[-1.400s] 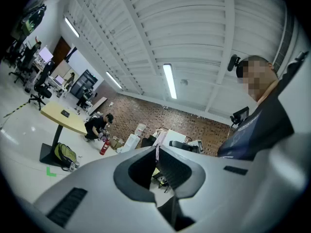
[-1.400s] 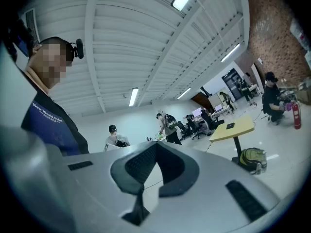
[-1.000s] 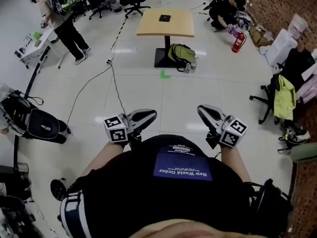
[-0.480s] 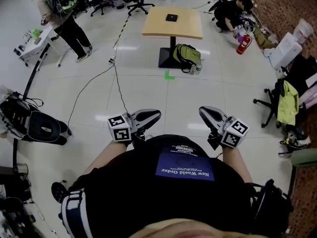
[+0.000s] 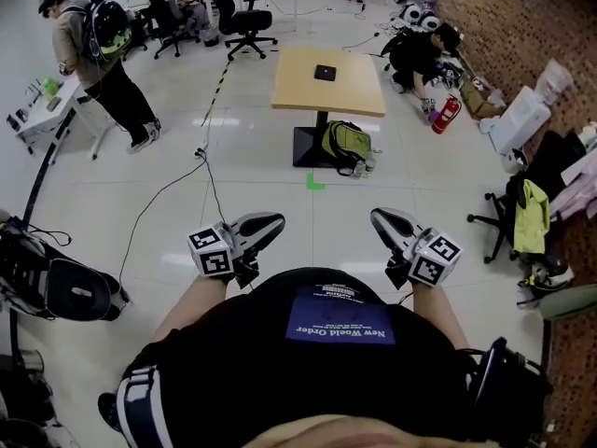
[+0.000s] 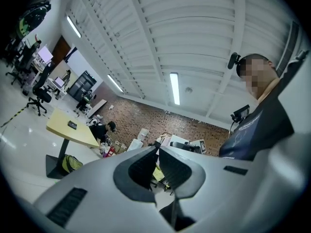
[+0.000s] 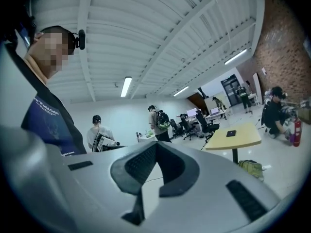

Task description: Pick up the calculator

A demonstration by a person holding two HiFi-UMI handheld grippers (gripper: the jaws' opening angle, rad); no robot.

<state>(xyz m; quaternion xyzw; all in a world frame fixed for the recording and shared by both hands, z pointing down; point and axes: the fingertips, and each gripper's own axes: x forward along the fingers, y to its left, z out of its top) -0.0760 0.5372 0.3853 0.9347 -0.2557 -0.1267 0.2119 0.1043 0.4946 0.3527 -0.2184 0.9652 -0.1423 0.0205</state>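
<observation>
Black slab, likely the calculator [image 5: 325,73] though small here, lies on the bench [image 5: 303,91] | head view: left tongs [image 5: 276,220] and right tongs [image 5: 378,217] well short of it | left gripper view: jaws together, empty | right gripper view: likewise closed, empty | handling: probably light, rigid, smooth; pinch across its long edges

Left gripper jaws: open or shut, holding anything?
Shut, empty: in its own view the left gripper shows its tips meeting, nothing between them.

calculator [image 5: 325,73]: black | table [image 5: 359,93]: tan | backpack [image 5: 347,143]: green | extinguisher [image 5: 446,116]: red
</observation>
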